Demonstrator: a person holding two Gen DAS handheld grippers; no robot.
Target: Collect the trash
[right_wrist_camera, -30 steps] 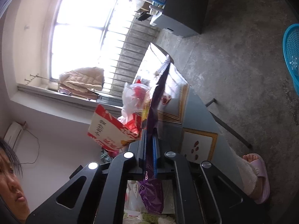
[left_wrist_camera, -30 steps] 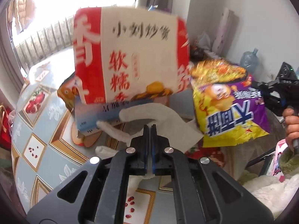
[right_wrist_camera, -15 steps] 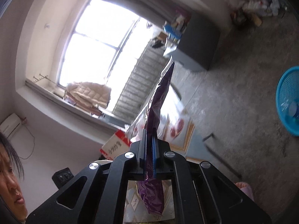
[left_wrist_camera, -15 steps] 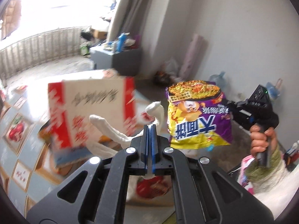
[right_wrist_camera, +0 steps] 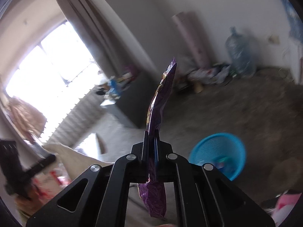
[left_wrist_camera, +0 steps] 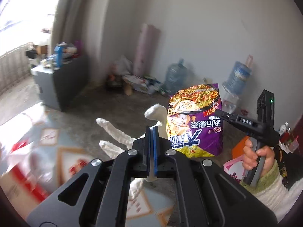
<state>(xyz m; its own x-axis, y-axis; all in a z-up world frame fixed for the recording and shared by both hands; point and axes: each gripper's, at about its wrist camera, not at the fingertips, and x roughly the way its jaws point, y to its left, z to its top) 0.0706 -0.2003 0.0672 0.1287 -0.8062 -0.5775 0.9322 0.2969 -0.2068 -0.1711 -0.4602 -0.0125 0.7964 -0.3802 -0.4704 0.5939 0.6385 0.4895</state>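
My left gripper (left_wrist_camera: 151, 132) is shut on a crumpled white tissue (left_wrist_camera: 113, 130), whose ends stick out ahead and to the left of the fingers. My right gripper (right_wrist_camera: 151, 134) is shut on a purple and yellow noodle packet (right_wrist_camera: 161, 98), seen edge on and standing up from the jaws. In the left wrist view the same packet (left_wrist_camera: 195, 121) hangs upside down from the right gripper (left_wrist_camera: 219, 112), which a hand (left_wrist_camera: 257, 157) holds at the right. A blue plastic basket (right_wrist_camera: 217, 151) stands on the floor, below and right of the packet.
The table with its patterned cloth (left_wrist_camera: 49, 138) lies at the lower left, with a blurred red-and-white box (left_wrist_camera: 19, 179) on it. A grey cabinet (left_wrist_camera: 56, 83), two water jugs (left_wrist_camera: 176, 75) and clutter line the far wall. Bare concrete floor (right_wrist_camera: 246, 104) spreads around the basket.
Both grippers have risen and swung away from the table toward the room, keeping the tissue and the packet. The red-and-white box slid to the lower left; the blue basket came nearer the right view's middle.
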